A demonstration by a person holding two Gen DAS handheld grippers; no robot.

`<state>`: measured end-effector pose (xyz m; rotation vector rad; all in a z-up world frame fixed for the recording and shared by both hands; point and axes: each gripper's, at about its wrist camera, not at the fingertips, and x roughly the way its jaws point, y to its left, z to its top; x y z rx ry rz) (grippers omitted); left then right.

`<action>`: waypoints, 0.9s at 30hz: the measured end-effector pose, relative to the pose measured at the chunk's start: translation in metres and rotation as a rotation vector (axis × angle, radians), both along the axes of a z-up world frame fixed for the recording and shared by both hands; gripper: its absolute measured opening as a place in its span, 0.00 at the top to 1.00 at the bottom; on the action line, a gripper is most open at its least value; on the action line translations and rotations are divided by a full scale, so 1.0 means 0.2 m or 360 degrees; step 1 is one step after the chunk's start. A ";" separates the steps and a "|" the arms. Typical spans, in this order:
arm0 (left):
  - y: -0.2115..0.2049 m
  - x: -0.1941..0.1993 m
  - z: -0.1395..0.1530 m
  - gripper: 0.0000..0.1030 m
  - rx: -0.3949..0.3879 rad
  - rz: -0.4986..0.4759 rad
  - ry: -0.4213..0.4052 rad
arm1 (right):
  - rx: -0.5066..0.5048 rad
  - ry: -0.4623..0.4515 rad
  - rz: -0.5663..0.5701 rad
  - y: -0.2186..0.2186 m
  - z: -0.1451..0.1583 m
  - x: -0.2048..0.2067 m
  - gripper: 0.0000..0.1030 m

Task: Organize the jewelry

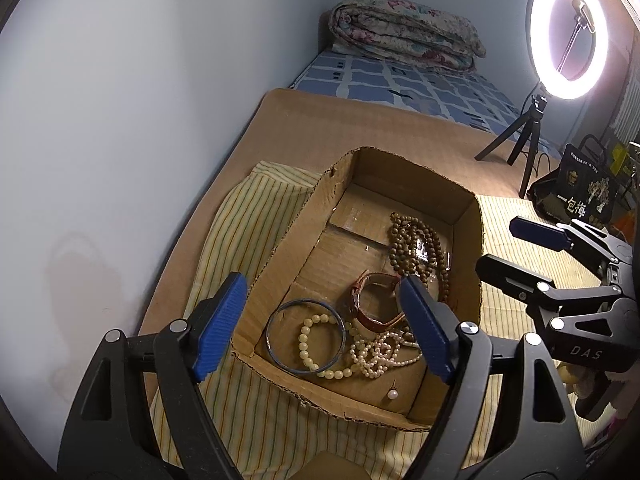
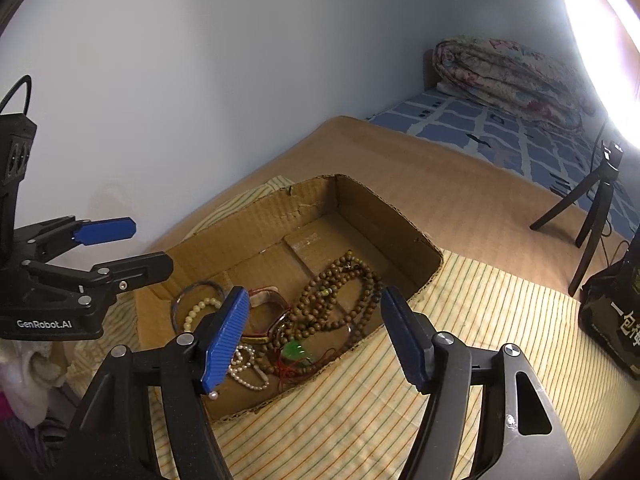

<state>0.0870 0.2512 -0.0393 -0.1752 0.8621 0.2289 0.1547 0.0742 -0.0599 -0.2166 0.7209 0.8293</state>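
The jewelry is all being kept in the cardboard box (image 1: 304, 216) on the bed — wooden beads (image 1: 416, 248), pearl strand (image 1: 384, 354), bangle (image 1: 280, 320). Both claws, left claw (image 1: 324, 326) and right claw (image 2: 312, 336), are being held spread, pinching nothing — little is seemingly being left undone.

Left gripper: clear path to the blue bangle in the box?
Probably yes. The left gripper is open, empty and above the cardboard box, whose top is open. The blue bangle lies flat near its corner, with a pale bead bracelet overlapping its inside.
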 end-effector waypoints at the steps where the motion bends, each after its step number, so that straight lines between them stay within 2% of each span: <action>1: 0.00 0.00 0.00 0.21 0.0002 0.0001 0.0002 | -0.0001 -0.0001 -0.0002 0.00 0.00 0.00 0.34; 16: -0.05 -0.02 0.03 0.21 0.0010 -0.0007 -0.0018 | 0.0013 -0.0025 -0.0027 -0.03 0.04 -0.02 0.34; 27: -0.12 -0.07 0.12 0.21 0.0033 -0.0030 -0.0069 | 0.0022 -0.0059 -0.0052 -0.12 0.09 -0.05 0.34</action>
